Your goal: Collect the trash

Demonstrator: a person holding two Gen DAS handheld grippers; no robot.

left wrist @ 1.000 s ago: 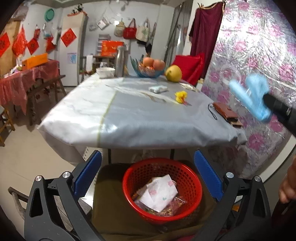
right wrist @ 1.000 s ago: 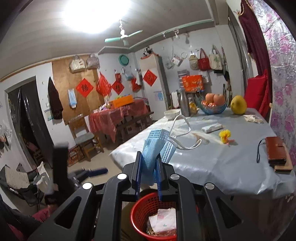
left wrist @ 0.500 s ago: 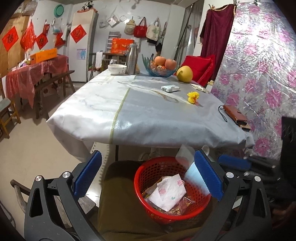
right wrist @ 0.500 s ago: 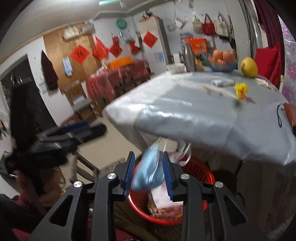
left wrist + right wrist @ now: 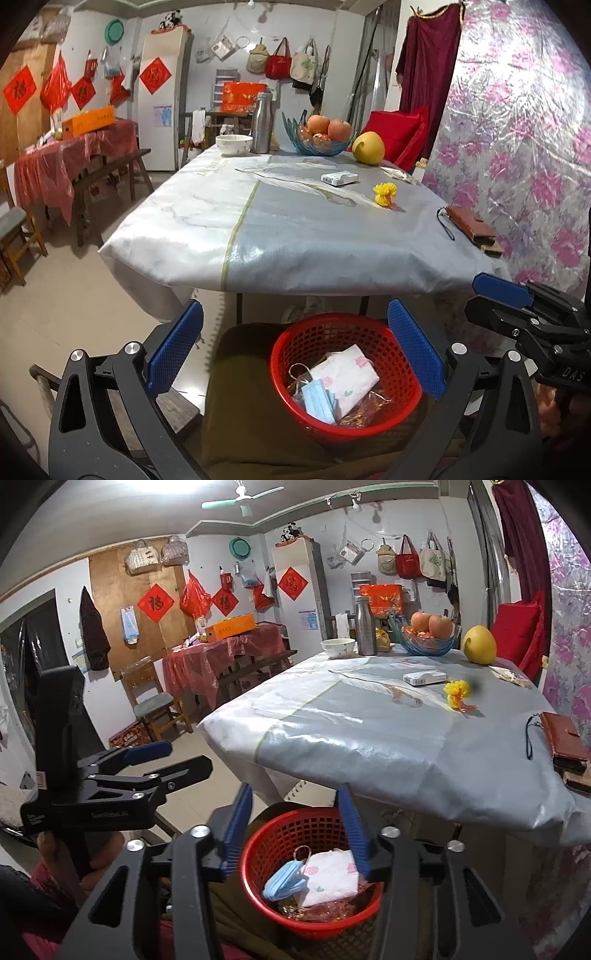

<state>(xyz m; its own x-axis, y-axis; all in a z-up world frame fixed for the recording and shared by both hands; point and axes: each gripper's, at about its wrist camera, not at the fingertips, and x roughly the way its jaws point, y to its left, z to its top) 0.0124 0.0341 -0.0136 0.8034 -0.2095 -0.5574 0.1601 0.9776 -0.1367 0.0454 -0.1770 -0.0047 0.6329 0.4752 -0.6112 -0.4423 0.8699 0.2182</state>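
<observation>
Trash went where you meant it: the crumpled blue face mask [image 5: 284, 882] lay inside the red basket [image 5: 258, 853], against a floral tissue packet [image 5: 328, 878]. Above the basket, your right gripper [image 5: 295, 830] was opening with nothing between its jaws; your left gripper [image 5: 295, 347] hung wide and empty.
</observation>
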